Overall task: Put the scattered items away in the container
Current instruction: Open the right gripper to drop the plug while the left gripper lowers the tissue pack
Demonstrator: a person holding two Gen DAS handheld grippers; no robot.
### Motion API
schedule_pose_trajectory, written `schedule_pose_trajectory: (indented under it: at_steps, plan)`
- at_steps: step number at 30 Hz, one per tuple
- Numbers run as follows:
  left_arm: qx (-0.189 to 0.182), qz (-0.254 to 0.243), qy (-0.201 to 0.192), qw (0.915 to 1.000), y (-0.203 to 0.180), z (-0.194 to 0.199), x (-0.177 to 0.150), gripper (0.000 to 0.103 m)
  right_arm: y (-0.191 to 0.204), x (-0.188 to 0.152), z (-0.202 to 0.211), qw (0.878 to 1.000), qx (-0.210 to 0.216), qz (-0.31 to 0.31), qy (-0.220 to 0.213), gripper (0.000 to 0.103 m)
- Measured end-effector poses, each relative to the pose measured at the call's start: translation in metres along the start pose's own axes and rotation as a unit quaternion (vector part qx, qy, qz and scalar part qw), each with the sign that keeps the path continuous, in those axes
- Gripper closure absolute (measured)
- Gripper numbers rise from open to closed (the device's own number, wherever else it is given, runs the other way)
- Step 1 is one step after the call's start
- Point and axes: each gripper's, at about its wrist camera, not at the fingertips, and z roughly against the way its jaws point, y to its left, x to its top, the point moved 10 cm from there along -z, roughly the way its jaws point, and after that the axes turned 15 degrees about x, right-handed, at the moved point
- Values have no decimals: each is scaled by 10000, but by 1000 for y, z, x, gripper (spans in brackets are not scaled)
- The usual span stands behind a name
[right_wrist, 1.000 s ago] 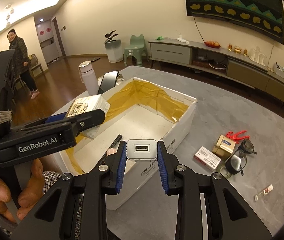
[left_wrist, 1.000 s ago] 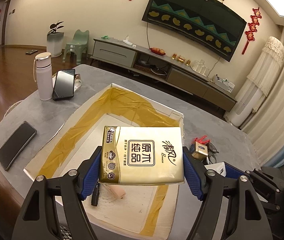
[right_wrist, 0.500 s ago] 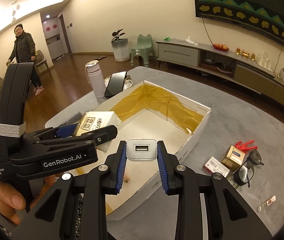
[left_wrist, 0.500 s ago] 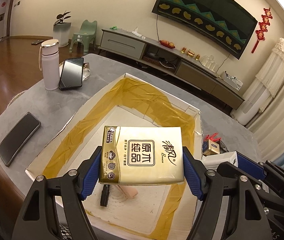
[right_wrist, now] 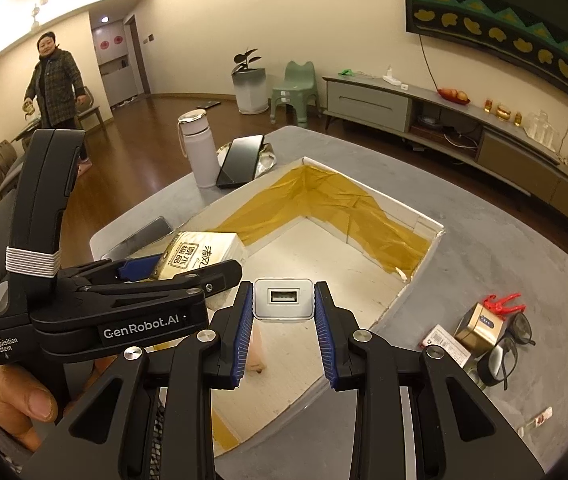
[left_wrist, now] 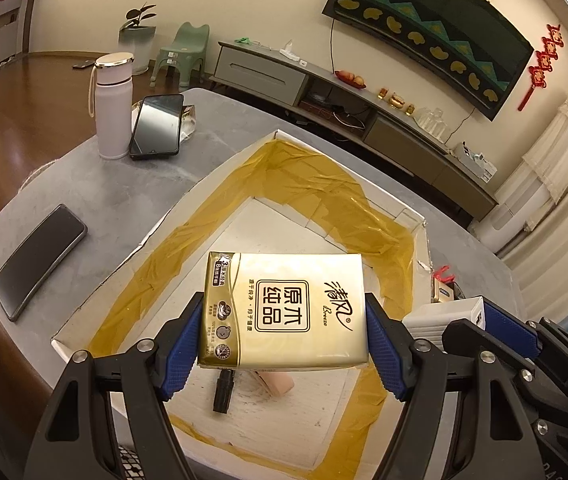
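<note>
I stand at a grey table in a living room with cream walls and a brown wooden floor. Along the far wall runs a low grey cabinet, with a dark wall hanging above it and red ornaments beside it. A green stool and a potted plant stand to its left. Pale curtains hang on the right. A ceiling light glows far left.
</note>
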Motion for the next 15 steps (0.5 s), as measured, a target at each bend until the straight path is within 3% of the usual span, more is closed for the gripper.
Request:
schedule_pose_trajectory:
  at_steps: [15]
  plan:
    - [256, -53, 285, 9993, 10, -26, 0, 28, -13, -6, -39, 9990, 165, -133, 404, 71]
